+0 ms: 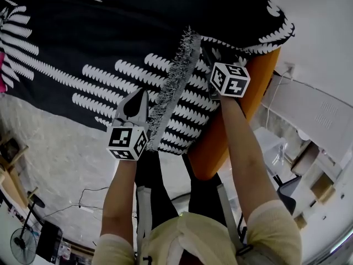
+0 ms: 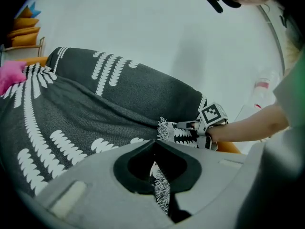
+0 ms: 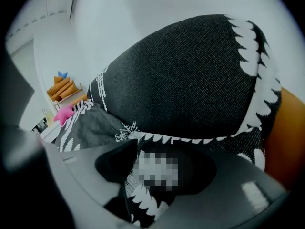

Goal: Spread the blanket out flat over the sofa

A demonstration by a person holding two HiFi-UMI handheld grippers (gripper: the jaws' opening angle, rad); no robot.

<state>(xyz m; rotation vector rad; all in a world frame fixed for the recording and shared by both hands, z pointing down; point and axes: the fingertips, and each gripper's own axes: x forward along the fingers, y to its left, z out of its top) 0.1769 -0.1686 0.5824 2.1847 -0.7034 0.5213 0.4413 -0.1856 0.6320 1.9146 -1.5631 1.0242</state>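
A black blanket (image 1: 110,32) with white leaf-like stripes lies draped over an orange sofa (image 1: 242,115). Its grey fringed edge (image 1: 176,81) runs between my two grippers. My left gripper (image 1: 143,94) is shut on the fringe, which shows pinched between the jaws in the left gripper view (image 2: 156,171). My right gripper (image 1: 214,57) is shut on the blanket's patterned border near the sofa's end; the cloth (image 3: 140,197) hangs through its jaws. The blanket (image 3: 190,75) bulges over the sofa back, with the orange sofa (image 3: 286,137) bare at the right. From the left gripper view, the right gripper (image 2: 202,125) sits at the fringe's far end.
A pink thing (image 1: 1,70) lies at the blanket's left end. Orange cushions (image 2: 24,32) are stacked beyond it. A pale floor (image 1: 55,153) with a cable and a standing fan (image 1: 25,236) lies left of the person's legs. A white unit (image 1: 309,109) stands right of the sofa.
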